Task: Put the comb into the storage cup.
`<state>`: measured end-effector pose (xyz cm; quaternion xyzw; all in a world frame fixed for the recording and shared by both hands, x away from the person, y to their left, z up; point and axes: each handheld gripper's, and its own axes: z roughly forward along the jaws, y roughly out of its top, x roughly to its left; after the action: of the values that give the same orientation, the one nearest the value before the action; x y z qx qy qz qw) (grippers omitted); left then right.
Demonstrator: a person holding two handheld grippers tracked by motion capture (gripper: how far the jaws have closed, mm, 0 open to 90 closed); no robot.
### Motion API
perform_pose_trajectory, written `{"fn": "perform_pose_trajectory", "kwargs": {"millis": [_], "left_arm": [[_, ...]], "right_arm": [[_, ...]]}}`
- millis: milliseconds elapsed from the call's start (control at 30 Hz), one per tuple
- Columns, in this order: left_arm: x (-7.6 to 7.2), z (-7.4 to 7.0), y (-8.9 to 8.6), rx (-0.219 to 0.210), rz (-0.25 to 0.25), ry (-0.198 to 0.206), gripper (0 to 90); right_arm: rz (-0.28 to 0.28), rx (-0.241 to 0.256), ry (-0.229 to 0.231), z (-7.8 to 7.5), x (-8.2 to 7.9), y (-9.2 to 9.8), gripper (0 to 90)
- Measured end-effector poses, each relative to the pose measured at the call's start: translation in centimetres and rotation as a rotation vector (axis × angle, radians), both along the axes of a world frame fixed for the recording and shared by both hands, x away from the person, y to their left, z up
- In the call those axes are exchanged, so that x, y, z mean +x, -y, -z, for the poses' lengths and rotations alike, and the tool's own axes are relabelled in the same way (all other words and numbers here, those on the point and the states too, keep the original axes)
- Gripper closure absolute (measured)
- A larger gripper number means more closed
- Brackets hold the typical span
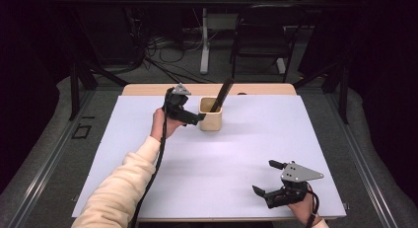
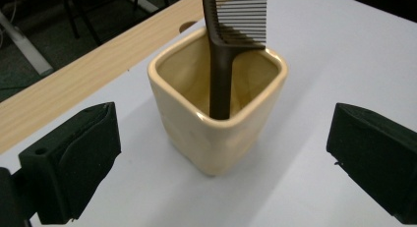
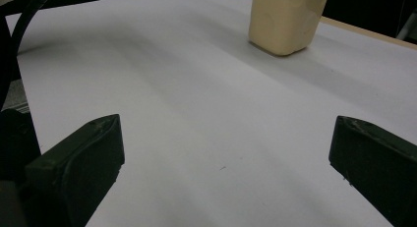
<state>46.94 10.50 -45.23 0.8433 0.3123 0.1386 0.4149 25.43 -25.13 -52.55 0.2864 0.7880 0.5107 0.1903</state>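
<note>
The worktop [image 1: 236,154] is a wide sheet of pale lilac-white, with a strip of light wood showing along its far edge. Beyond it, on the grey floor, stand a black chair [image 1: 261,38] and the white leg of another desk [image 1: 204,40].

Toward the far middle of the worktop stands a cream ceramic cup [image 1: 210,114], squarish with rounded corners and upright. In the left gripper view the cup [image 2: 216,114] sits between the two black jaws, apart from both, with bare worktop on either side of it. In the right gripper view the cup [image 3: 285,20] is far off, near the wooden edge.

A dark brown comb [image 1: 222,95] stands in the cup, handle down and leaning toward the right and far side. In the left gripper view the comb [image 2: 223,55] rests its handle against the cup's near inner wall, its teeth above the rim.

The left hand-held gripper [image 1: 199,118] is held just left of the cup, jaws spread wide and pointed at it, gripping nothing. A cream sleeve [image 1: 118,188] reaches up to it from the near left.

The right hand-held gripper [image 1: 268,178] hovers at the near right of the worktop, well apart from the cup, its jaws open and empty, a grey three-cornered plate on top.
</note>
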Motion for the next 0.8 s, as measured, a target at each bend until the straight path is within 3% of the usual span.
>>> {"fn": "perform_pose_trajectory", "kwargs": {"millis": [300, 800], "left_arm": [[-2.1, 0.2, -1.2, 0.041, 0.008, 0.000, 0.0], [-5.8, 0.6, -4.3, 0.029, -0.043, 0.012, 0.0]], "right_arm": [[-0.001, 0.002, 0.001, 0.0, 0.0, -0.1, 0.0], [0.000, 0.001, 0.001, 0.0, 0.0, -0.1, 0.0]]}}
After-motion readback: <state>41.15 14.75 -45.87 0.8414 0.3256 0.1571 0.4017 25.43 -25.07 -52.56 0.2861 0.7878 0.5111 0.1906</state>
